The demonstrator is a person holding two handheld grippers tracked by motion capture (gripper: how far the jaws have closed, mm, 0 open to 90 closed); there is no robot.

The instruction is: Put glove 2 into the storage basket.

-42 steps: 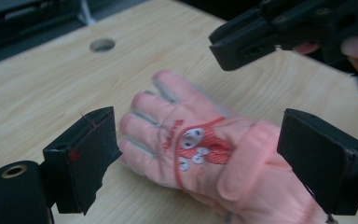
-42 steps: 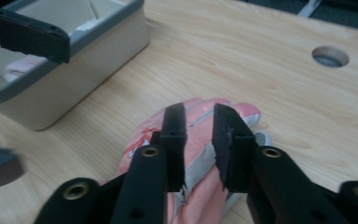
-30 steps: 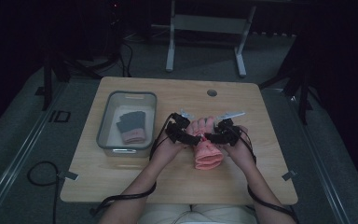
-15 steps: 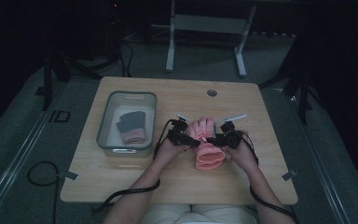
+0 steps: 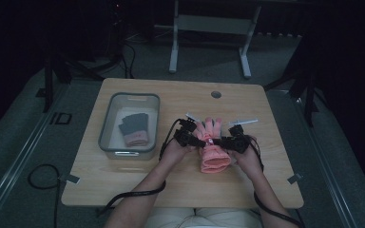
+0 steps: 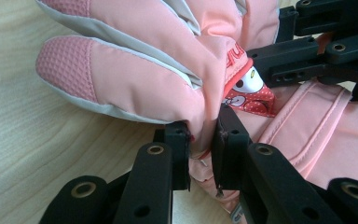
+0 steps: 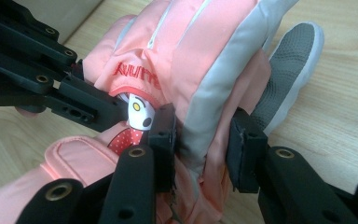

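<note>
Left gripper [image 6: 200, 156] jaws closing onto pink glove [image 5: 212, 149]; right gripper [image 7: 200, 154] jaws closing around its other edge.

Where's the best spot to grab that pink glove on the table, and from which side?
Grip the pink glove at its narrow middle, between finger section and cuff, coming from either long edge. The padded fabric bunches into a fold there, as the left gripper shows, pinching one edge while the right gripper straddles the other.
</note>
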